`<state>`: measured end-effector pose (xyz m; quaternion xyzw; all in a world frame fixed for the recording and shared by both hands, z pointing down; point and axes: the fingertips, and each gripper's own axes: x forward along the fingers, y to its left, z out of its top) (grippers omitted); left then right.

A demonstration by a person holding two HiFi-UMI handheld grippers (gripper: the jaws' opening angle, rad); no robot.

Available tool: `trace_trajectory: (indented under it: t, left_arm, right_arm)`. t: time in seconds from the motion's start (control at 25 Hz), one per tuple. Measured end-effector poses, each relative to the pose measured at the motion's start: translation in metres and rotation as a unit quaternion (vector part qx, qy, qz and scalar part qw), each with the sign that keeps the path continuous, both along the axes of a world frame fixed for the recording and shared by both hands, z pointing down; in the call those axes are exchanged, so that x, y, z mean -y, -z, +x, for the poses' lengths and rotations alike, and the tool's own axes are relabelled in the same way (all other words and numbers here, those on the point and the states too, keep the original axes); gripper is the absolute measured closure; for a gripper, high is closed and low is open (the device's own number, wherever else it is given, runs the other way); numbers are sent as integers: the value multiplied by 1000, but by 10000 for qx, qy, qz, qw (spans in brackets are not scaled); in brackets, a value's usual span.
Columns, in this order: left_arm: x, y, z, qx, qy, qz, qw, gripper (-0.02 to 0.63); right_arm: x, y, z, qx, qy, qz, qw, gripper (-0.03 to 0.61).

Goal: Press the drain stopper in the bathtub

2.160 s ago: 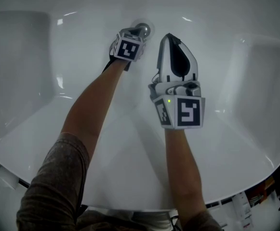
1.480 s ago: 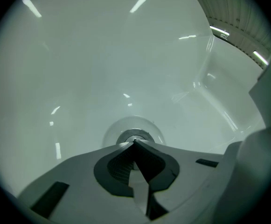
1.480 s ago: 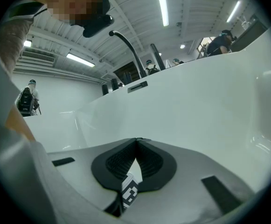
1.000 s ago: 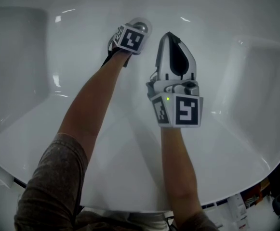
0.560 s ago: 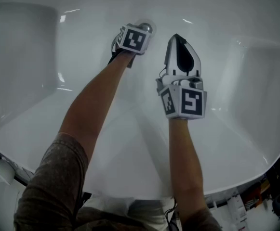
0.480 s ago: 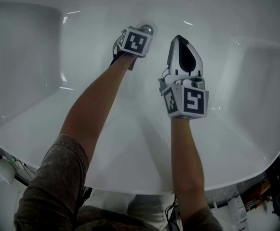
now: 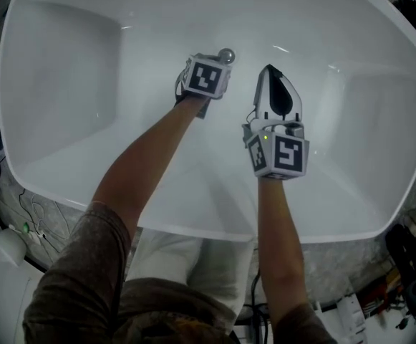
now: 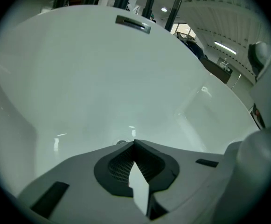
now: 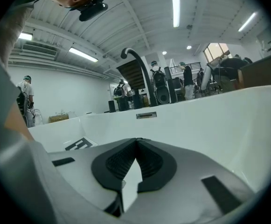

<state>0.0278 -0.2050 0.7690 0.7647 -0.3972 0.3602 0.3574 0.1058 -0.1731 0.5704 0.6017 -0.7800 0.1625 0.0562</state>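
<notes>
Now my left gripper (image 8: 134, 143) has its jaws squeezed together with nothing between them. Its tip is right by the shiny round metal drain stopper (image 7: 226, 54) at the bottom of the big white bathtub (image 7: 64, 120). My right gripper (image 9: 136, 139) is squeezed together and empty too, hanging just beside. I think this is the pressing step. Next I should push straight down on the stopper's middle.

Above my right claw (image 9: 136, 140) I see a ribbed ceiling (image 9: 140, 22) with long strip lights (image 9: 175, 1); a white wall (image 9: 65, 90) stands far left of it, a bright window (image 9: 215, 51) upper right.
</notes>
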Motion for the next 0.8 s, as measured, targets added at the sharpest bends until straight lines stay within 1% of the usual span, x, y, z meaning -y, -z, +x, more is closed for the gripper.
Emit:
trace_trajectory:
  t: [0.08,0.2,0.24,0.32,0.4,0.56,0.8]
  left_arm:
    - [-5,30,-3,-13,40,-32,10000,611]
    - [-17,73,-9,60,129,-183,9997,611]
    - [-19,88,-11,23,174,-179,9997,611]
    - [-20,123,-12,-104,248,-109,9996,611]
    - [-22,160,-12,-187,223,-14,9996,611]
    - [-32,230,-20,-125,92,214,9997,611]
    - [-52,326,-22,-264,50,392,9989,611]
  right_arm:
    - [-3,22,-1,2,-17,-35,10000,575]
    - [-6,56,-1,26,-57,-74,10000,575]
    - [-7,67,-2,39,-71,-81,9999,575]
    - [-10,89,-4,69,-105,-71,9999,575]
    - [-13,111,-8,91,-136,-70,9998,575]
    - [-23,158,-17,93,-146,-85,9998,575]
    - [-38,226,-18,92,-227,-41,9997,575]
